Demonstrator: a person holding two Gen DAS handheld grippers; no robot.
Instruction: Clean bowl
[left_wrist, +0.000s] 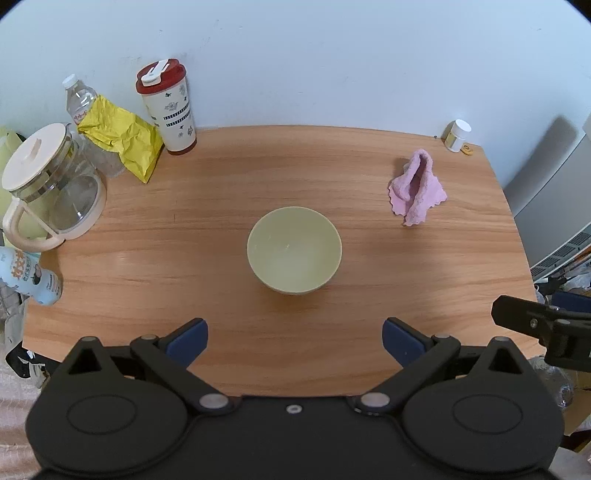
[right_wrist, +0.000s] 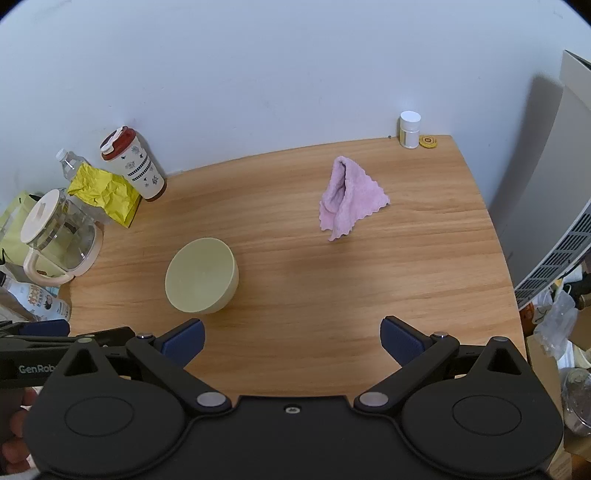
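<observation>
A pale yellow-green bowl stands upright in the middle of the wooden table; it looks empty inside. A pink cloth lies bunched up at the far right of the table. My left gripper hovers over the near edge, straight in front of the bowl, open with nothing between its blue pads. In the right wrist view the bowl is at front left and the pink cloth lies ahead. My right gripper is open and holds nothing. Its black body shows at the right edge of the left wrist view.
At the far left stand a glass jug with a white lid, a red-lidded tumbler, a crumpled yellow bag, a water bottle and a small drink bottle. A small white-capped jar sits at the far right corner.
</observation>
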